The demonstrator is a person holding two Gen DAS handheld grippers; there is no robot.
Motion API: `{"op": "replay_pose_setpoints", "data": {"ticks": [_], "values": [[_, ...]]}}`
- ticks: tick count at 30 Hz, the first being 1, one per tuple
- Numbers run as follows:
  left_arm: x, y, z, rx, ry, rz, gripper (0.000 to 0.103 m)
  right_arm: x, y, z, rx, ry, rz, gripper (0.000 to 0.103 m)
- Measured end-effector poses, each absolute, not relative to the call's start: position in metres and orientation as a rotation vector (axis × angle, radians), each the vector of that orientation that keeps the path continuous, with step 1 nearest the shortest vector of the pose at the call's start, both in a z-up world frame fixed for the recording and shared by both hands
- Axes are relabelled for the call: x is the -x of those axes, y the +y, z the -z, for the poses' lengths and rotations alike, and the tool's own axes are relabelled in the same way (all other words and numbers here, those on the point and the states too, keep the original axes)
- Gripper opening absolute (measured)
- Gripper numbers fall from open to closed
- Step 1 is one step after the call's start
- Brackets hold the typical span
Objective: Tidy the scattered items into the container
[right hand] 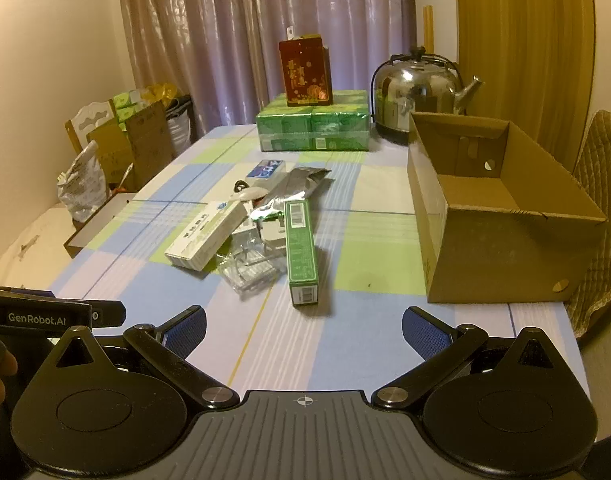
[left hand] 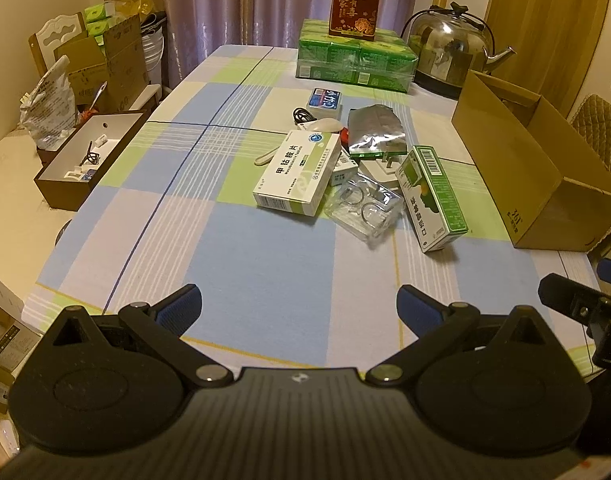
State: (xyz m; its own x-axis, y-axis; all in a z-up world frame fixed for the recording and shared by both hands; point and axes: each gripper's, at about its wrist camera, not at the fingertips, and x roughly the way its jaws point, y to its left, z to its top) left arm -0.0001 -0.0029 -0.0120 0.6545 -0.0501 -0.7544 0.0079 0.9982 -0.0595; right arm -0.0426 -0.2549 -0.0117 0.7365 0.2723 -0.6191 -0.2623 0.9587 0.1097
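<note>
Left wrist view: left gripper [left hand: 299,304] hung over the near edge of the desk [left hand: 265,264], jaws spread wide, nothing between them. Right gripper [right hand: 304,330] — same state in its own view: jaws spread, empty, above the checked cloth.

Landmark = cardboard box [right hand: 501,216], open top, sitting on the desk's right side; what showed of its inside was bare cardboard.

Relative to that box:
- green carton [right hand: 301,252] lay flat just left of it, closest of the scattered items, long axis pointing toward the cameras.
- clear plastic blister tray [right hand: 247,270] left of the green carton, touching or nearly so.
- white medicine box [right hand: 205,236] further left, one end propped on the pile.
- silver foil pouch [right hand: 293,192] behind the green carton, left of the box's far corner.
- small blue-and-white pack [right hand: 265,169] and a white spoon [left hand: 305,136] with a black cable [left hand: 300,114] behind the pile; contact between these could not be told.
- steel kettle [right hand: 417,92] right behind the box, at the desk's far end.
- green wrapped bundle [right hand: 313,128] far left of the kettle, red tin [right hand: 305,72] standing upright on it.

All scattered items were outside the box — well apart from both grippers.
</note>
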Motion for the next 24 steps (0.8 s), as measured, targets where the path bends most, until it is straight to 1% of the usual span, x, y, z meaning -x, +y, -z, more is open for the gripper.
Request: {"op": "replay_pose_setpoints", "data": {"ticks": [17,24], "values": [[-0.0010,-0.0032,0.0146,0.053,0.861,0.038,0.102,0.0417,-0.2551,0.0141,-0.018,0.691,-0.293,0.101],[-0.0034,-0.0048,0.0140,0.040,0.848,0.064,0.102,0.0422,-0.2527,0.0121,0.005,0.660,-0.312,0.101]]}}
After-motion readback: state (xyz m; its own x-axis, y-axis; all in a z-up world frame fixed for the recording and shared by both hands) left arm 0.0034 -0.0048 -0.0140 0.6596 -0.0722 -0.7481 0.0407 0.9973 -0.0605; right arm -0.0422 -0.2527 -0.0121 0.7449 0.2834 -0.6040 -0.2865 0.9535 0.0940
